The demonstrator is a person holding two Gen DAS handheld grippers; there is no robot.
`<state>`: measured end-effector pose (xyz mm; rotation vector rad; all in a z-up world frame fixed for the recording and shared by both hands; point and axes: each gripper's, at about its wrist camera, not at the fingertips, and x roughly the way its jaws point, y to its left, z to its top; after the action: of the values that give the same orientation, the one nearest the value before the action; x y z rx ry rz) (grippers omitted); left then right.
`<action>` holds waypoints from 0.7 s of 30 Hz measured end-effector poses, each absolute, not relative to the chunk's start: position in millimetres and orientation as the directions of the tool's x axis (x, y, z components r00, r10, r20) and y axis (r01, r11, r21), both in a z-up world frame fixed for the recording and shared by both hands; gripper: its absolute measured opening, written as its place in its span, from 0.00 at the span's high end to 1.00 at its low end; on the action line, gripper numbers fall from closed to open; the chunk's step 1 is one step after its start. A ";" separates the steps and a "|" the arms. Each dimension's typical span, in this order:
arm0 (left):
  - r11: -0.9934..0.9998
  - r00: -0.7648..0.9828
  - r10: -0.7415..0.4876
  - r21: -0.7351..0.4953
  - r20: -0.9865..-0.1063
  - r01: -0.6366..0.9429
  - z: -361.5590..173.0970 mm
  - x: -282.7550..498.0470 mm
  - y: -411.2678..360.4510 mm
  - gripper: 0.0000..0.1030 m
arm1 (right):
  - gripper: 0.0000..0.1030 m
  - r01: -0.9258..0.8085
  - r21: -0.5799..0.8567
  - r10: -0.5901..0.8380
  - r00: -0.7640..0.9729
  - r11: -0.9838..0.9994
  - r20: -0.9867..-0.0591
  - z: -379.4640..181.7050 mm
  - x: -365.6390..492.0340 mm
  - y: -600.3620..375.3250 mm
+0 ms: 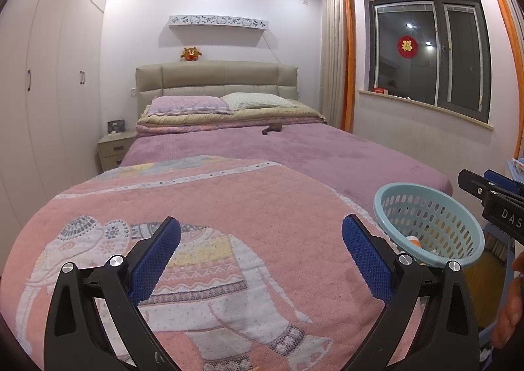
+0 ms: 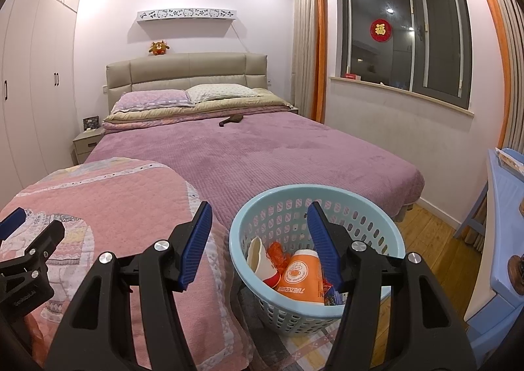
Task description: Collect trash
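Note:
A light blue perforated basket (image 2: 258,223) stands by the foot of the bed, also in the left wrist view (image 1: 389,194). It holds an orange paper cup (image 2: 299,276), a white and red cup (image 2: 258,256) and red-orange wrappers (image 2: 276,253). My right gripper (image 2: 258,236) is open and empty, just above the basket's near left rim. My left gripper (image 1: 262,249) is open and empty over the pink elephant quilt (image 1: 196,233). The left gripper also shows at the left edge of the right wrist view (image 2: 23,240). The right gripper shows at the right edge of the left wrist view (image 1: 491,194).
A purple blanket (image 2: 278,158) covers the bed, with a dark brown object (image 2: 232,120) lying near the pillows. A blue desk (image 2: 504,240) stands at the right over wooden floor (image 2: 435,233). A nightstand (image 1: 114,148) and wardrobe (image 1: 39,92) are at the left.

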<state>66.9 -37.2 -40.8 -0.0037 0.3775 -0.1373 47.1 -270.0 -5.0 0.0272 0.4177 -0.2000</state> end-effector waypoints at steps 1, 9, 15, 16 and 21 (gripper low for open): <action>0.991 0.920 -0.135 -0.032 -0.369 0.132 -40.7 67.5 -36.1 0.07 | 0.45 0.198 -0.015 -0.187 0.895 0.980 -0.405 -4.3 46.5 -269.3; 0.991 0.919 -0.135 -0.031 -0.369 0.133 -38.8 70.5 -33.5 0.07 | 0.45 0.194 -0.014 -0.183 0.895 0.981 -0.407 -4.0 48.2 -267.4; 0.991 0.919 -0.136 -0.030 -0.371 0.134 -39.0 70.9 -33.1 0.07 | 0.45 0.184 -0.002 -0.168 0.892 0.983 -0.419 -5.1 50.8 -269.6; 0.991 0.919 -0.136 -0.031 -0.371 0.134 -39.3 70.7 -33.5 0.07 | 0.45 0.183 0.001 -0.165 0.891 0.983 -0.424 -5.5 51.7 -269.8; 0.991 0.918 -0.135 -0.030 -0.372 0.134 -39.8 70.8 -33.7 0.07 | 0.45 0.181 -0.003 -0.165 0.891 0.983 -0.424 -6.4 52.4 -267.9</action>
<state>70.8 -33.7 -39.8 -0.0044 0.3829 -0.1383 52.4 -267.9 -6.4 0.0366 0.4365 -0.1800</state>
